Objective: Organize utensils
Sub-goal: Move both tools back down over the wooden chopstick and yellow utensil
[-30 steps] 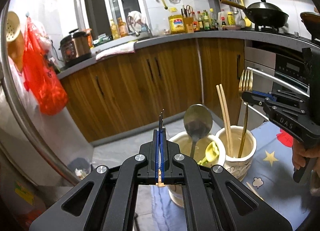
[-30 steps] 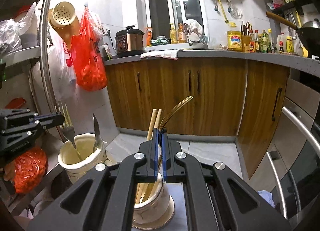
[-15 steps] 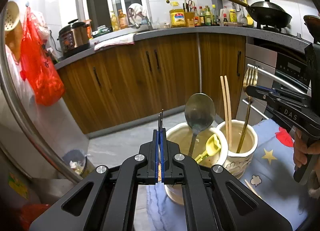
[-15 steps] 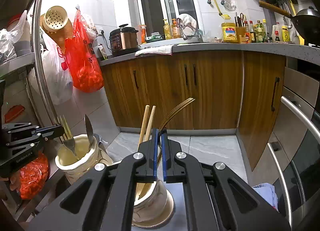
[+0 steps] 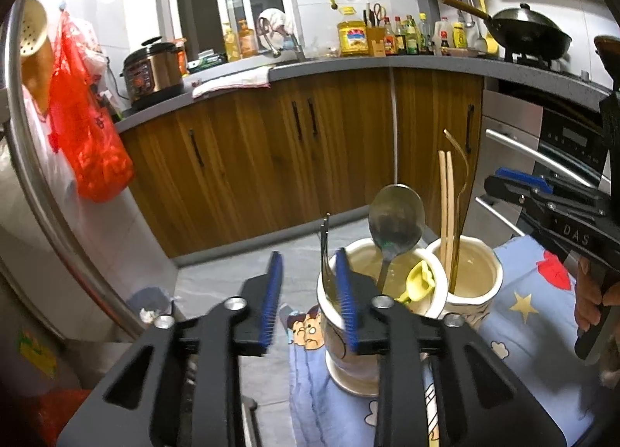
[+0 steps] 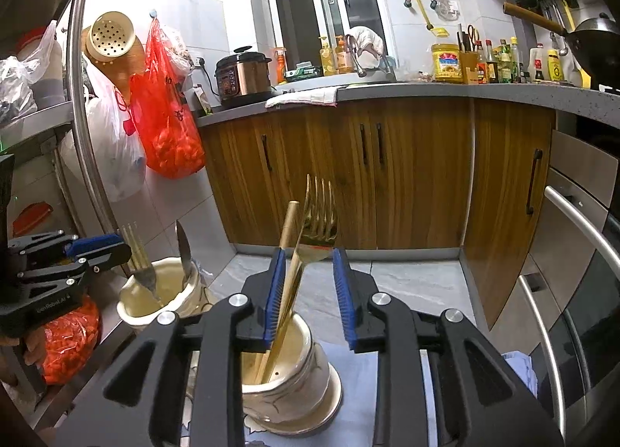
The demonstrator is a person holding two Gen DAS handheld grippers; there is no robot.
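- Left wrist view: the left gripper (image 5: 310, 301) is hanging over the near cream holder (image 5: 350, 334), and its jaws are opening; a silver fork (image 5: 325, 253) is standing in the gap, close against the right blue pad, with no pad pressing on it that I can see, its lower end down inside the holder
- The near cream holder is also carrying a large steel spoon (image 5: 395, 218), bowl upward, and a small yellow scoop (image 5: 420, 278) leaning on its rim
- Just beside it, touching or nearly so, the second cream holder (image 5: 474, 280) is holding a pair of wooden chopsticks (image 5: 445, 210) and a gold fork (image 5: 461, 191), all standing upright
- Both holders are sitting on a blue cartoon-print cloth (image 5: 523, 315) spread over the worktop
- The right gripper (image 5: 542, 199) is reaching in from the right edge of this view, a hand (image 5: 593, 295) wrapped round its grip
- Right wrist view: the right gripper (image 6: 306, 292) is hovering over the second cream holder (image 6: 294, 377), jaws opening; the gold fork (image 6: 317, 214) is leaning loose between them against the left pad, tines up, with a chopstick (image 6: 288, 222) behind it
- At the left of that view, the left gripper (image 6: 97, 249) is sitting beside the near cream holder (image 6: 162, 292), where the silver fork (image 6: 139, 257) and the spoon, seen edge-on, are standing
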